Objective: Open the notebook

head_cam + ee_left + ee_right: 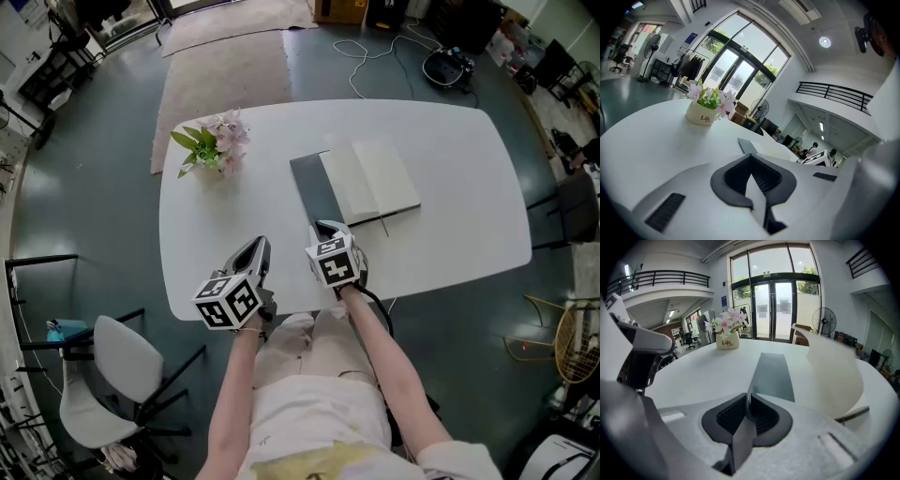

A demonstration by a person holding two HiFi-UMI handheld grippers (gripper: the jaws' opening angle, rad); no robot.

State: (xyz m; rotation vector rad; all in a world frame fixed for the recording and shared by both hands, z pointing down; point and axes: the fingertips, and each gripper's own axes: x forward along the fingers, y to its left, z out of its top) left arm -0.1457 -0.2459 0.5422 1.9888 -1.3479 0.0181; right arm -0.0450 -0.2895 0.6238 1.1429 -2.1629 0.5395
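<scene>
Our right hand-held gripper (327,230) pinches the near edge of the notebook's (377,178) dark cover (312,187). The cover's long axis runs straight ahead across the surface (450,141). Our left hand-held gripper (257,247), pressed together and empty, sits farther off.

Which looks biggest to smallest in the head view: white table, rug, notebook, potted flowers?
1. white table
2. rug, counting only its visible part; the table hides some of it
3. notebook, lying open
4. potted flowers
</scene>
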